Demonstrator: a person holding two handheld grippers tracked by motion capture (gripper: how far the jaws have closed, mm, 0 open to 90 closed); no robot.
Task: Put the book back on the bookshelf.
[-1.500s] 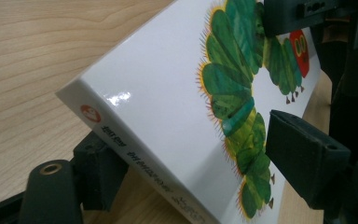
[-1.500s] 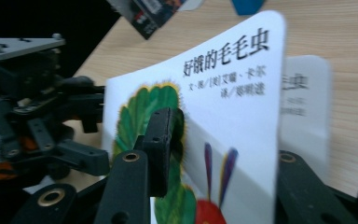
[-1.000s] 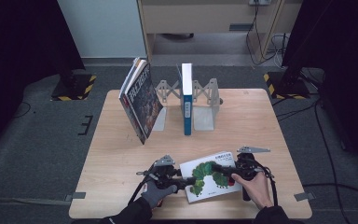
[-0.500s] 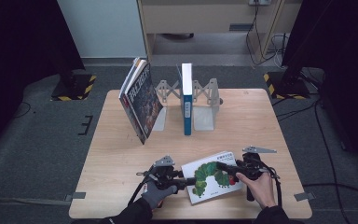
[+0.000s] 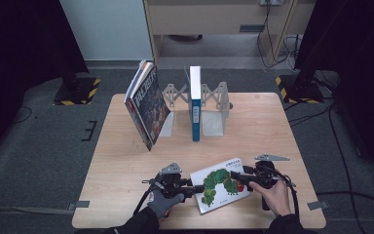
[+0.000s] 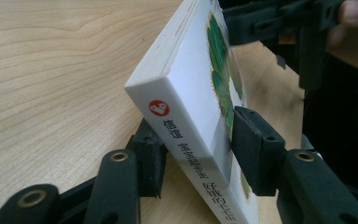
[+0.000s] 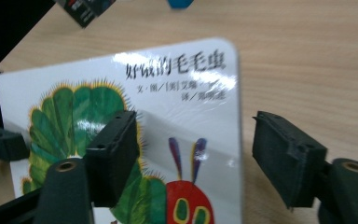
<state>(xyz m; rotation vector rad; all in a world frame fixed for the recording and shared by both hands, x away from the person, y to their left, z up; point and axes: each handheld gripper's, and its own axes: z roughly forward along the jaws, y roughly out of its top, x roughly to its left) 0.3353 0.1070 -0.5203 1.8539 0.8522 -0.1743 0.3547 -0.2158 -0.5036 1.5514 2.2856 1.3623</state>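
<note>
- Right now three books are on the bench (image 5: 126, 161): one caterpillar picture book (image 5: 220, 184) near the front edge, one dark-covered book (image 5: 146, 105) leaning at the back left, and one blue-spined book (image 5: 195, 102) standing upright.
- Two metal bookends (image 5: 214, 105) flank the upright book.
- Two grippers work the picture book. The left gripper (image 5: 191, 187) has just been closing, its jaws clamped on the book's spine edge, with that edge lifted off the wood.
- The right gripper (image 5: 237, 178) has just been opening; its jaws stand apart, one over the cover, one past the book's edge.
</note>
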